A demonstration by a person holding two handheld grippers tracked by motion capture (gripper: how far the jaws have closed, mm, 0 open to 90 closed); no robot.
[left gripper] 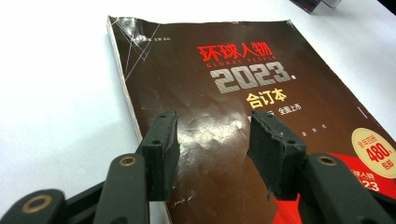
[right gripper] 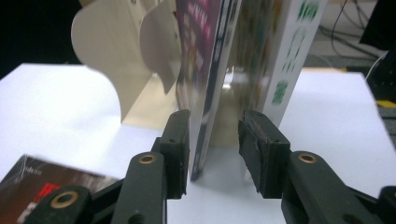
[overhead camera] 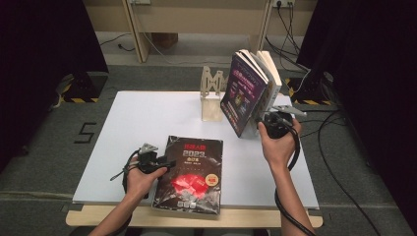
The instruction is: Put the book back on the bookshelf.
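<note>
On the white worktop (overhead camera: 147, 118), the left claw (overhead camera: 164, 163) hovers spread over the left edge of the dark magazine (overhead camera: 192, 172) lying flat, pinching nothing. The right claw (overhead camera: 263, 123) stands spread around the lower edge of the purple book (overhead camera: 242, 93), which leans against the wooden stand (overhead camera: 211, 96); whether its pads touch the book, I cannot tell.
</note>
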